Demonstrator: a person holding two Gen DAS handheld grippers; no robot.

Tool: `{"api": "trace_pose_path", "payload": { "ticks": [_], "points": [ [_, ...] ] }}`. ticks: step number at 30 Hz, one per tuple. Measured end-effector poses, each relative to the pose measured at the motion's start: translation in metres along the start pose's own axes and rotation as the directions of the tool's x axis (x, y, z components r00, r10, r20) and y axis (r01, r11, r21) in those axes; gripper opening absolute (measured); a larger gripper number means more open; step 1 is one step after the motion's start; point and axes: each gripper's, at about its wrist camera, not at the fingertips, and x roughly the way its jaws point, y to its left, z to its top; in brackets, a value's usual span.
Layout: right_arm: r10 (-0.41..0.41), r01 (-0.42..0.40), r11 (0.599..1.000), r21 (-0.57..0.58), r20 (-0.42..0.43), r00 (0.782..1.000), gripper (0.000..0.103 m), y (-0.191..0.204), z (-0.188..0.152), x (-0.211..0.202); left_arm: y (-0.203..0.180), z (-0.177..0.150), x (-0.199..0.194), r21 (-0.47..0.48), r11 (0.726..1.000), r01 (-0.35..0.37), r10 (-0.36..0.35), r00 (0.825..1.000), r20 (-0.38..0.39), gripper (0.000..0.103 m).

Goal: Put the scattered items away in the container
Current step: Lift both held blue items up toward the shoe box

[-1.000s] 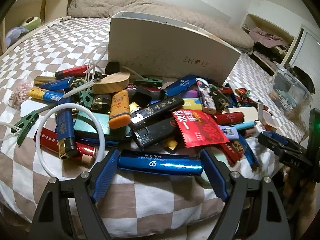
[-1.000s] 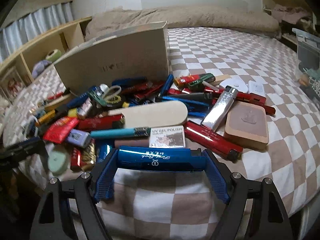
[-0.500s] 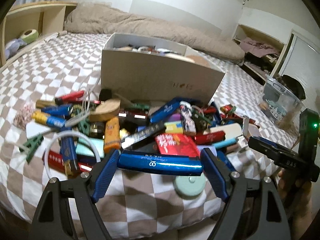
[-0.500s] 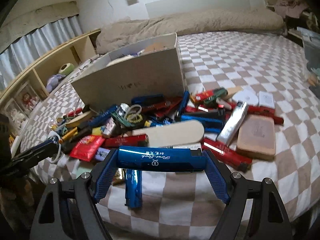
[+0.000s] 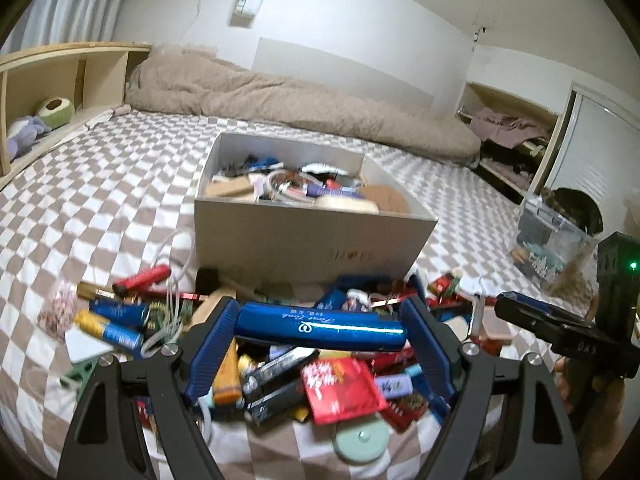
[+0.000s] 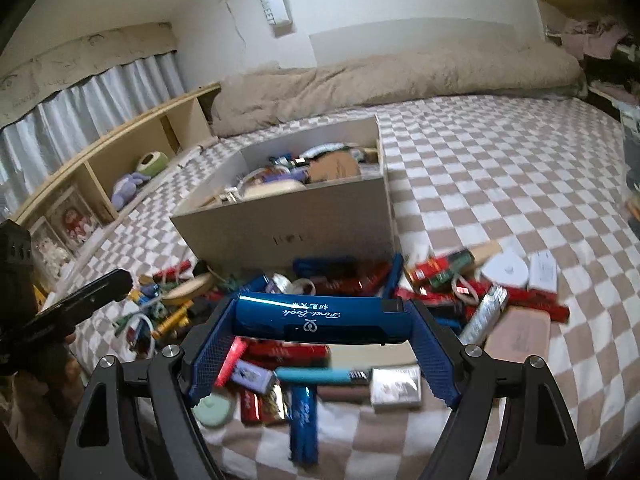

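Between the blue ribbed pads of the left gripper [image 5: 320,330] sits a glossy blue lighter [image 5: 319,325], clamped end to end and lying crosswise; its silver script appears to read "Pure Look" beside a looped logo, with small characters too fine to read. The right gripper [image 6: 320,324] is clamped likewise on a second blue lighter [image 6: 316,320] with the same script, seen upside down, black cap toward the right pad. Both are held above the pile of scattered items [image 5: 304,376] on the checked bedspread [image 5: 120,184]: red, blue and yellow lighters, a red foil packet [image 5: 340,386] with white characters, a mint round disc [image 5: 362,438], a teal lighter [image 6: 316,376], a silver metal lighter [image 6: 396,386]. Just behind the pile stands the container [image 5: 312,240], an open beige box already holding mixed items; faint lettering on its front wall is blurred, unreadable. On the wall above the beige duvet [image 6: 400,76] hangs a white unit [image 6: 274,6] marked "SWEET7". The right gripper also shows at the right edge of the left wrist view, body marked "DAS".
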Motion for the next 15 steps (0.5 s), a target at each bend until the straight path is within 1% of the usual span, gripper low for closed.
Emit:
{"api": "trace_pose_path", "payload": {
  "ticks": [5, 10, 15],
  "points": [
    [0.014, -0.014, 1.000, -0.004, 0.047, 0.999, 0.083, 0.007, 0.018, -0.004, -0.010, 0.021, 0.001, 0.017, 1.000, 0.001, -0.002, 0.999, 0.040, 0.083],
    [0.035, -0.034, 0.999, -0.010, 0.089, 0.995, 0.083, 0.015, 0.036, -0.008, -0.019, 0.041, 0.001, 0.038, 0.999, 0.016, -0.020, 0.996, 0.087, 0.083],
    [0.058, -0.059, 0.998, 0.008, 0.111, 0.992, 0.083, 0.012, 0.053, -0.004, -0.022, 0.064, 0.004, 0.047, 0.998, 0.030, -0.036, 0.992, 0.124, 0.083]
  ]
}}
